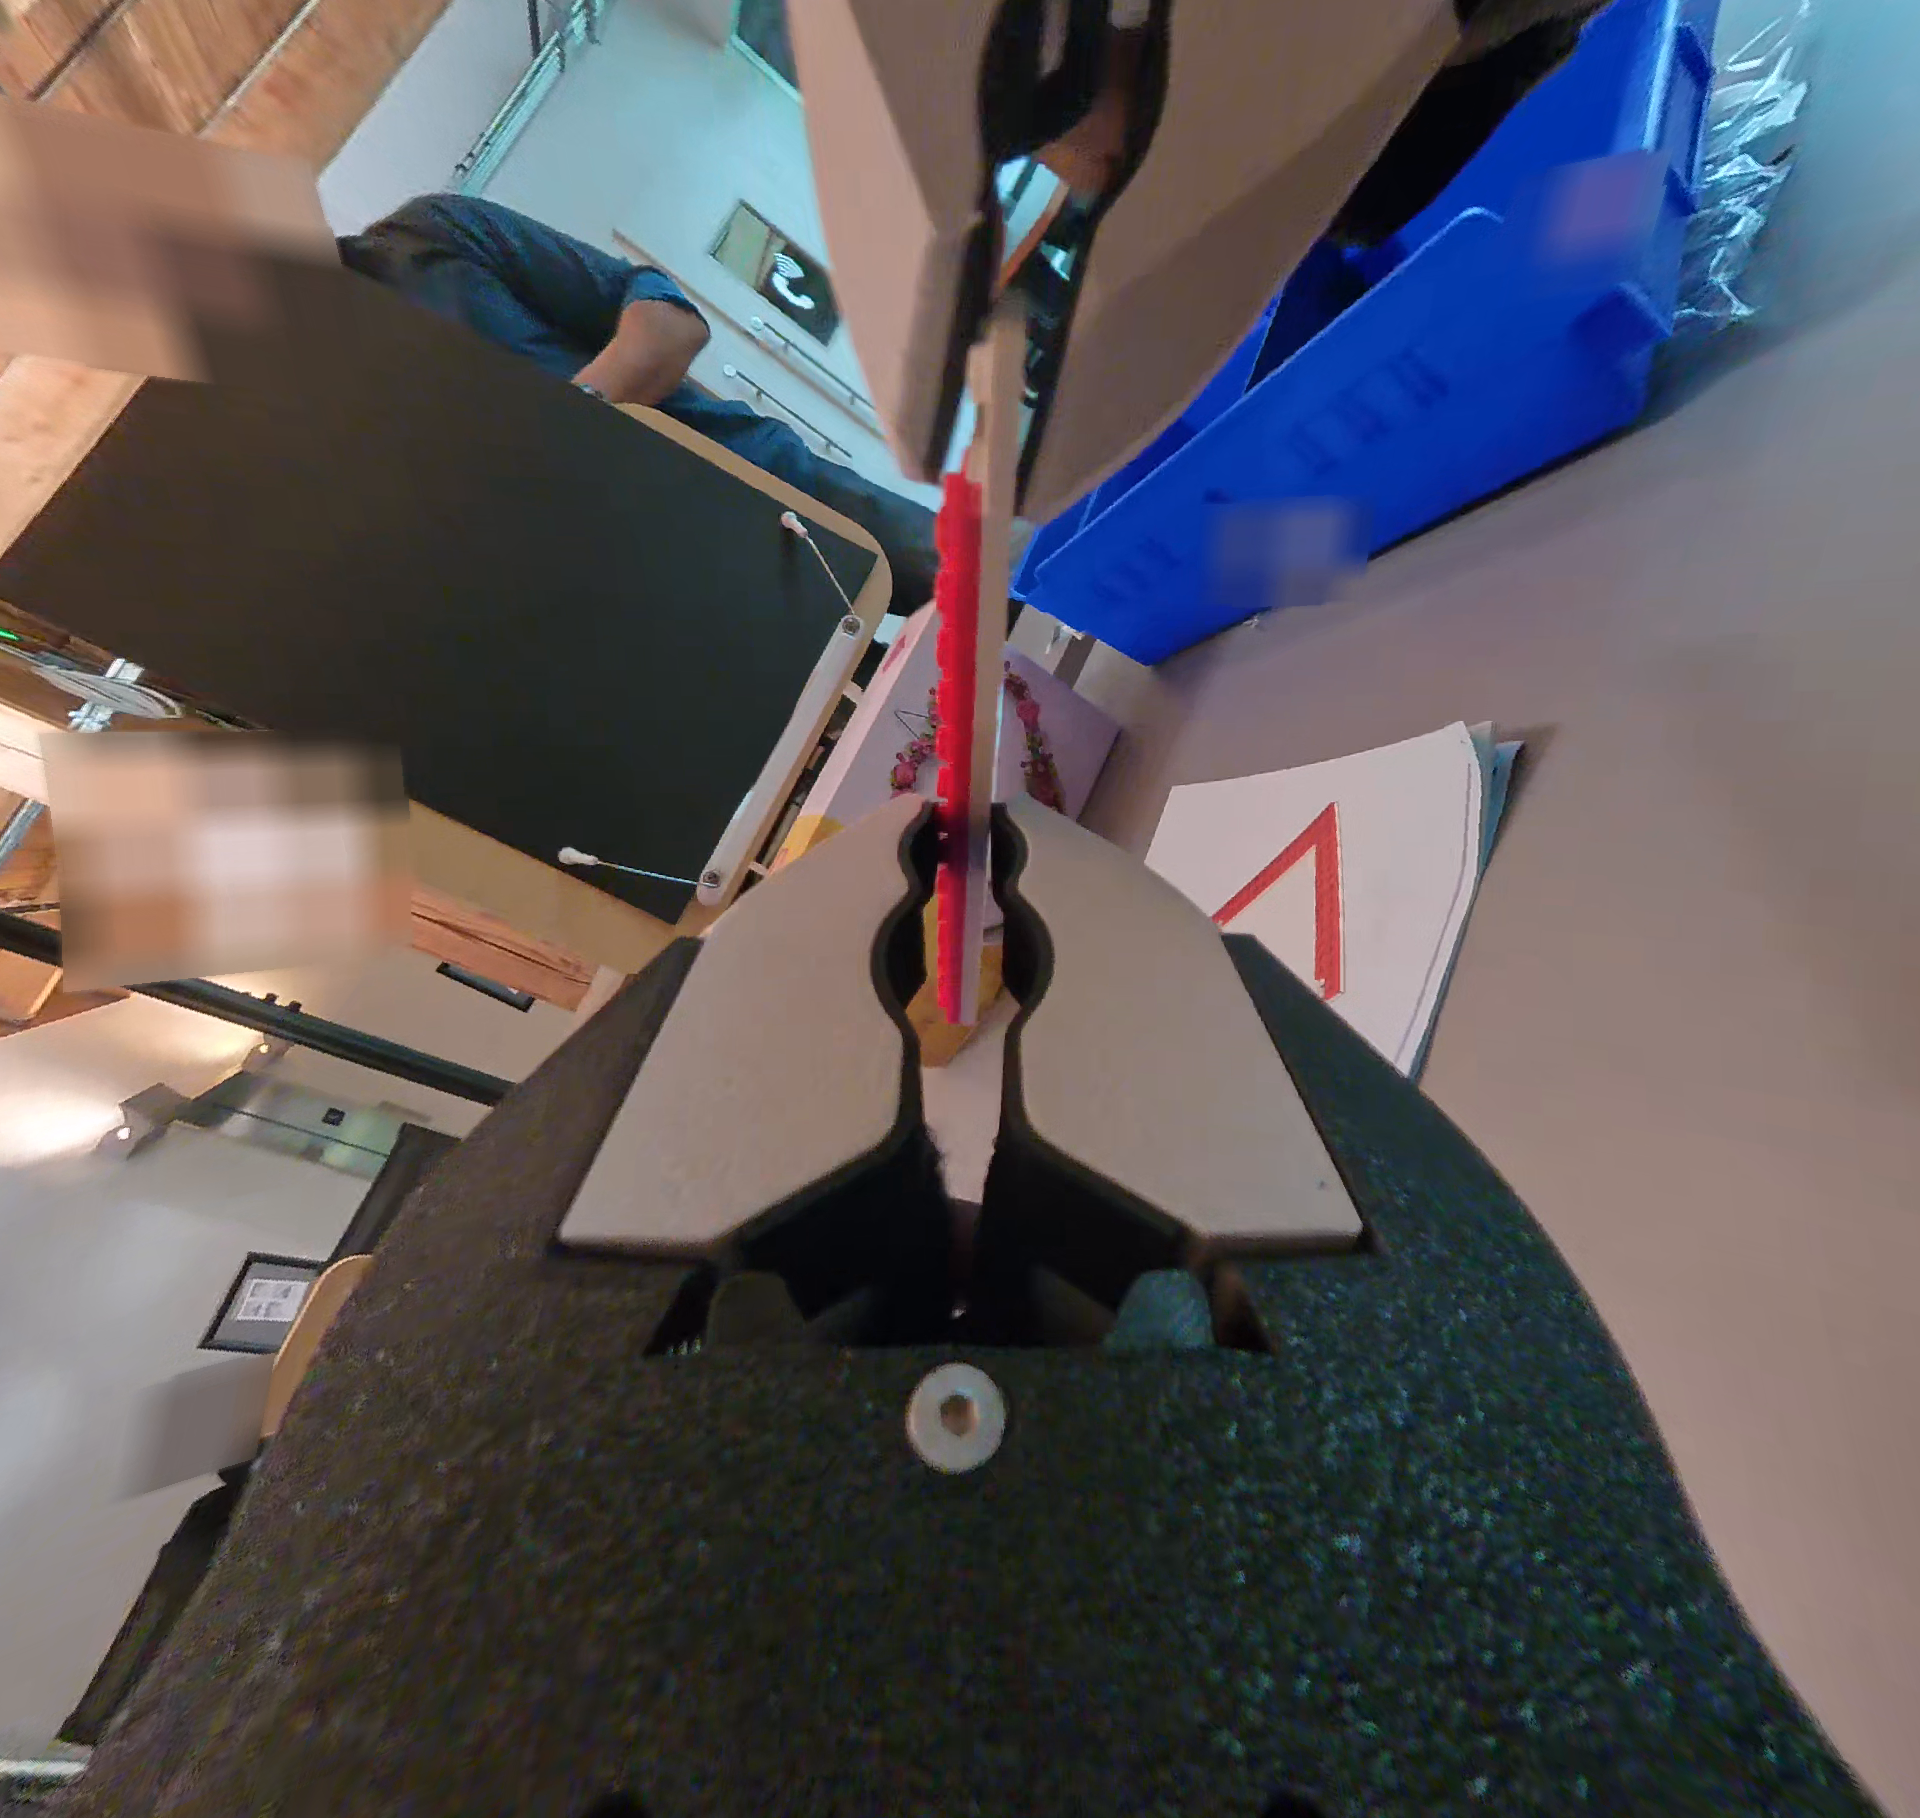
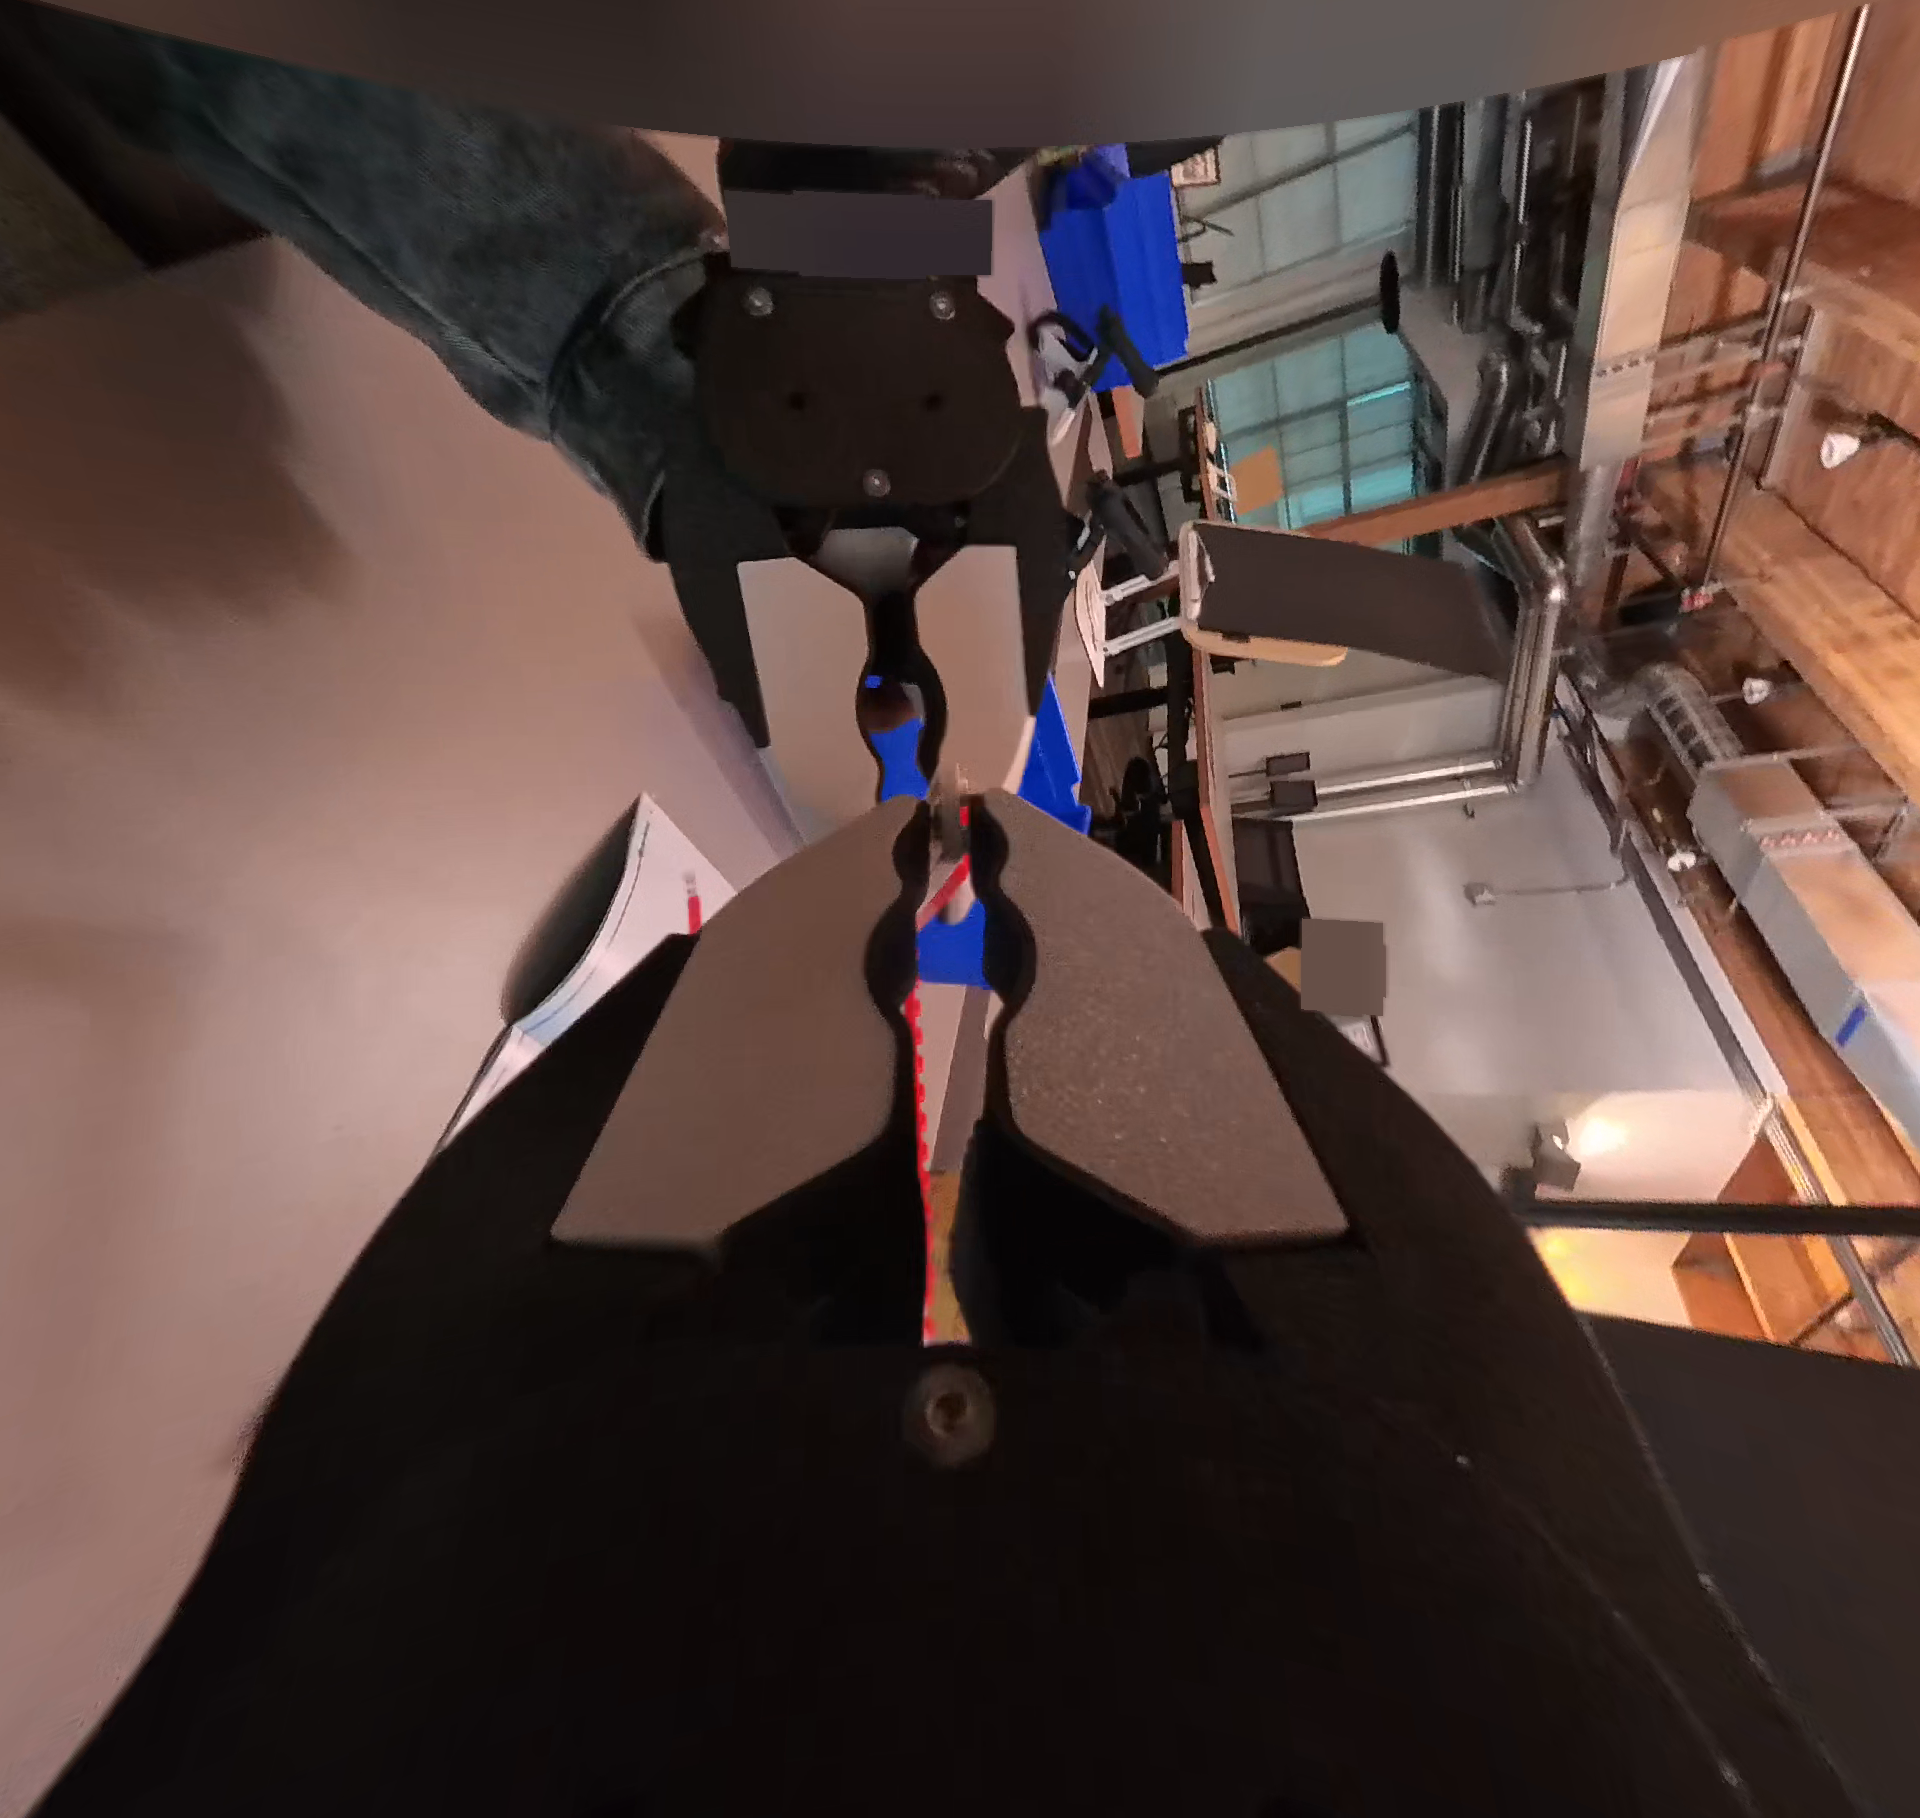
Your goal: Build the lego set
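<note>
Between the two grippers, held up off the grey table (image 1: 1662,833), a long red studded lego strip (image 1: 956,688) sits edge-on to both cameras, with a pale flat piece (image 1: 995,521) lying against its smooth side. I take the blue bin (image 1: 1403,438) as landmark.

Left gripper (image 1: 964,895): its fingers are pressed in on the near end of the strip, pinching red strip and pale piece together.

Right gripper (image 2: 948,833): its fingers are closed to a thin gap on the other end; the red strip (image 2: 916,1093) and the pale piece (image 2: 961,1082) run back between them toward the camera.

My reading: I hold the strip at both ends because it is long and thin, and a single pinch would let it flex or twist while the two layers are being squeezed together. Edge-on orientation puts the finger pads on the broad faces, which is where pressing force is needed. Whether the layers are fully seated, I cannot tell.

View differences:
- Left wrist view shows the instruction booklet (image 1: 1340,875) lying on the table just below the bin, open to a red triangular figure, plus a second printed sheet (image 1: 1060,740) near it. It shows the right gripper (image 1: 982,397) only as blurred fingers.
- Right wrist view shows the left gripper (image 2: 925,729) whole, with a denim sleeve (image 2: 436,241) behind it, and only scraps of the bin (image 2: 1117,251) beyond.
- Neither view shows any loose bricks.
</note>
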`<state>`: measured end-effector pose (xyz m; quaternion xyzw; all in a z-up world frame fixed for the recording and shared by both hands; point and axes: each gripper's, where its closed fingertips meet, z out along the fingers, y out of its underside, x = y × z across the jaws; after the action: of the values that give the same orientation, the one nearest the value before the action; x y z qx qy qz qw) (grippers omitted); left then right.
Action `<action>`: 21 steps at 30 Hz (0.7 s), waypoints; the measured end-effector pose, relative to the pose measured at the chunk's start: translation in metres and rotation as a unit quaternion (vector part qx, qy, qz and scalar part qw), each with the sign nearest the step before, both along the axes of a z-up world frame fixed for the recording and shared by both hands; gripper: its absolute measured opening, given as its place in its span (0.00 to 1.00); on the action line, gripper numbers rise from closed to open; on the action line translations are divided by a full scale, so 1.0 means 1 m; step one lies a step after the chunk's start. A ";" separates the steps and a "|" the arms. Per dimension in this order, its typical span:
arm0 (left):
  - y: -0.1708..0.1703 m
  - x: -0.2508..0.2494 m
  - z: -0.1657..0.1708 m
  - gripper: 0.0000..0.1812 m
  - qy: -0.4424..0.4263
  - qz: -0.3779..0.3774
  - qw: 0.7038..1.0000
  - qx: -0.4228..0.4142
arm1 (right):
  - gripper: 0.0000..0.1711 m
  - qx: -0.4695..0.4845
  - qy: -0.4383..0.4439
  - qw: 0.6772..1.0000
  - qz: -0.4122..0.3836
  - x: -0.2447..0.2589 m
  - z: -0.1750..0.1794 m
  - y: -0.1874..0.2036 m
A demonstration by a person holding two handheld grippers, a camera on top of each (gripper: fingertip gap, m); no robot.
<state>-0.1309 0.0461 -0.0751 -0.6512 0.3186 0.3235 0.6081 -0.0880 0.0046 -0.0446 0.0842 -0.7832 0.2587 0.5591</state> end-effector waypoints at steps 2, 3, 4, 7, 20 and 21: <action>-0.003 0.000 0.004 0.06 0.004 0.003 1.000 0.017 | 0.03 -0.001 0.004 1.000 0.012 0.002 -0.002 -0.001; -0.004 0.002 0.006 0.10 0.007 0.002 1.000 0.027 | 0.03 0.008 0.002 1.000 0.014 0.002 -0.005 0.001; -0.005 0.006 0.008 0.15 0.014 -0.005 0.999 0.038 | 0.03 0.013 0.000 1.000 0.016 0.002 -0.008 0.002; -0.007 0.021 0.009 0.21 0.042 -0.033 0.997 0.051 | 0.03 0.010 -0.026 0.999 0.045 0.006 -0.014 -0.002; 0.003 -0.009 -0.009 0.04 0.043 0.052 0.998 0.005 | 0.20 -0.181 -0.136 0.973 -0.045 0.019 -0.002 0.054; 0.003 -0.019 -0.010 0.04 0.048 0.072 0.996 0.009 | 0.18 -0.200 -0.145 0.964 -0.095 0.028 0.001 0.080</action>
<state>-0.1495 0.0494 -0.0851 -0.6502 0.2969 0.4005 0.5733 -0.0602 0.0847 -0.0435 -0.1422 -0.7926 0.3649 0.4674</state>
